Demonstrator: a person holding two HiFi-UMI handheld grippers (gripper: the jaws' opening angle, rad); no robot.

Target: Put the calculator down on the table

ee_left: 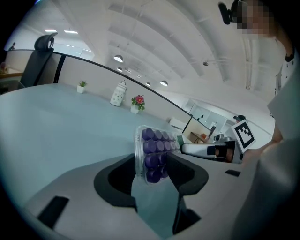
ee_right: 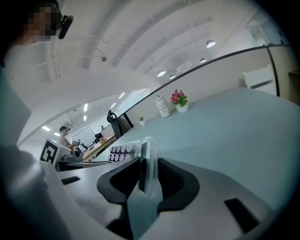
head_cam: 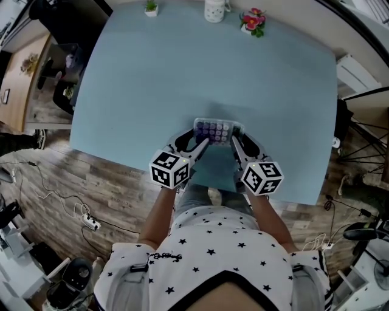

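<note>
- Head view: I hold two tools, my left hand-held gripper (head_cam: pixel 199 146) and my right hand-held gripper (head_cam: pixel 237 146). One calculator (head_cam: pixel 214 130) with purple keys sits between them, over the near part of the pale blue desk (head_cam: pixel 182 73). I cannot tell whether it touches the top.
- Three small things line the far edge: one green plant (head_cam: pixel 151 7), one white jar (head_cam: pixel 214 10) and one pot of pink flowers (head_cam: pixel 253 21).
- Left gripper view: my left jaws are partly closed, clamped on one side edge of the calculator (ee_left: pixel 154 154), keys facing the camera. The same three far things show.
- Right gripper view: my right jaws, also partly closed, pinch the opposite edge of the calculator (ee_right: pixel 145 164), seen edge-on.
</note>
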